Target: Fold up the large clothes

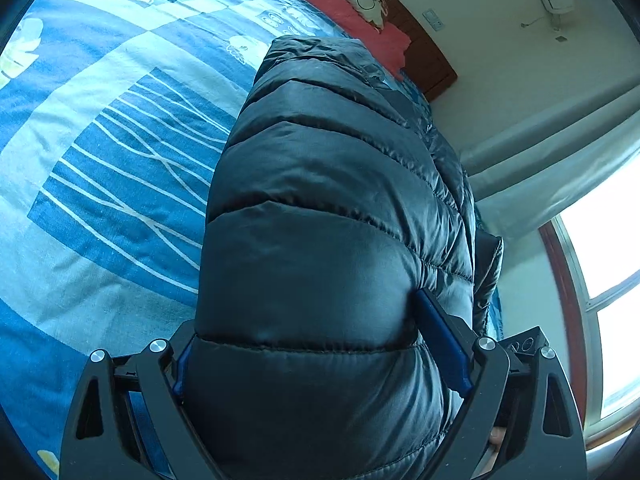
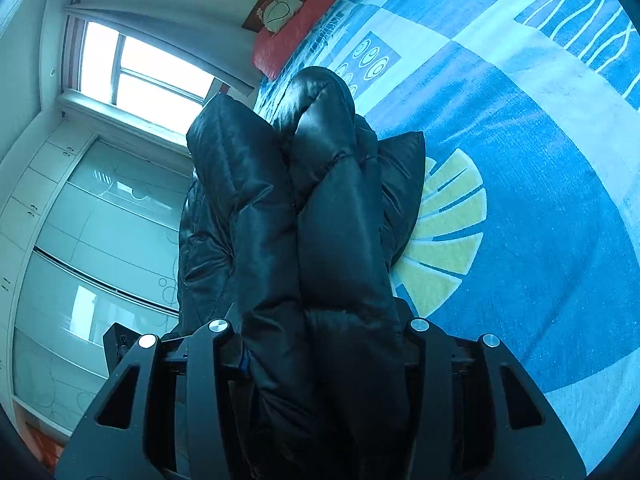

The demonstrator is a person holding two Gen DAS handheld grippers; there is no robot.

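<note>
Item: one dark quilted puffer jacket (image 1: 320, 208), large, glossy shell, stitched in horizontal baffles; held between two hand-held grippers over a bed with a blue patterned bedspread (image 1: 100, 168). Location: raised off the bedspread at the near end, its far end running toward the head of the bed, where a red pillow (image 1: 340, 4) lies against a brown headboard (image 1: 424, 56); whether the far end rests on the cover cannot be told. Left gripper (image 1: 320, 344): jaws set wide around a thick padded roll, the blue pad on one finger (image 1: 440, 344) pressed into the fabric, the other pad mostly buried; pinching the jacket. Right gripper (image 2: 320, 344): jaws part-way apart with several bunched layers packed between them; pinching the jacket. Orientation: long axis runs away from both cameras, from the grippers toward the pillow end; baffle seams cross that axis; in the right wrist view the gathered layers stand as two or three upright lobes, suggesting the piece is already doubled. Step in hand, by judgement: carrying or laying over a fold, both ends of one edge gripped. Next move calls for: lowering the held edge evenly onto the bedspread, keeping both hands level so the bulky layers stack squarely, then releasing. Background: window (image 2: 140, 72), wardrobe doors (image 2: 88, 240).
</note>
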